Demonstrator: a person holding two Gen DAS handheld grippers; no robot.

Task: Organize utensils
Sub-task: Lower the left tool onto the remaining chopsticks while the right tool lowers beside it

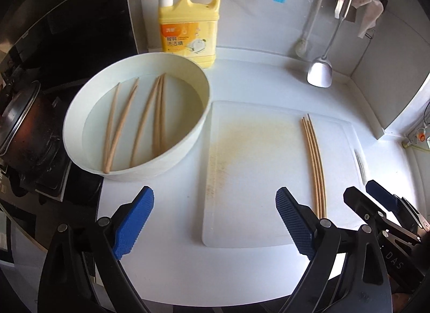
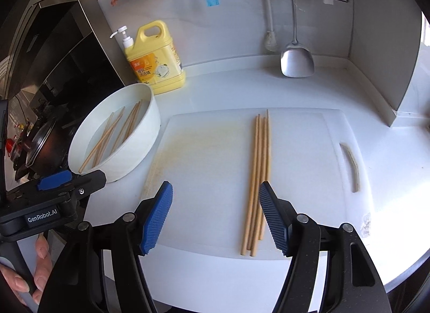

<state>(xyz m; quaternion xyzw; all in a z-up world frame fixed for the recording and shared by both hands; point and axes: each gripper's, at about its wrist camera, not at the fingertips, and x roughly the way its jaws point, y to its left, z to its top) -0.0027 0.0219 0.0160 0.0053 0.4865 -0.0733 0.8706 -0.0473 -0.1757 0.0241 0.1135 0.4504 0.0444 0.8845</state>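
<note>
At the far left of the left wrist view a dark pot [image 1: 24,127] sat on the stove. Next to it stood the white basin [image 1: 80,103], with five chopsticks [image 1: 134,122] lying loose inside, spread apart and not yet sorted. Behind the basin, in the upper middle of the frame, was the yellow detergent bottle [image 1: 189,28]. To the right lay the white cutting board [image 1: 255,173] on the counter [image 1: 172,267], and toward its right side four chopsticks [image 1: 314,162] lay side by side in a neat row. A steel spatula [image 1: 319,71] hung against the wall at upper right.

The left gripper [image 1: 215,221] hovered low in the frame with its jaws spread wide and nothing between them. In the right wrist view the right gripper [image 2: 216,216] hung over the near end of the board, jaws fairly wide and empty, with the aligned row just inside the right-hand finger.

By my reckoning, the task was roughly half done: four pieces laid out, five left in the basin.
</note>
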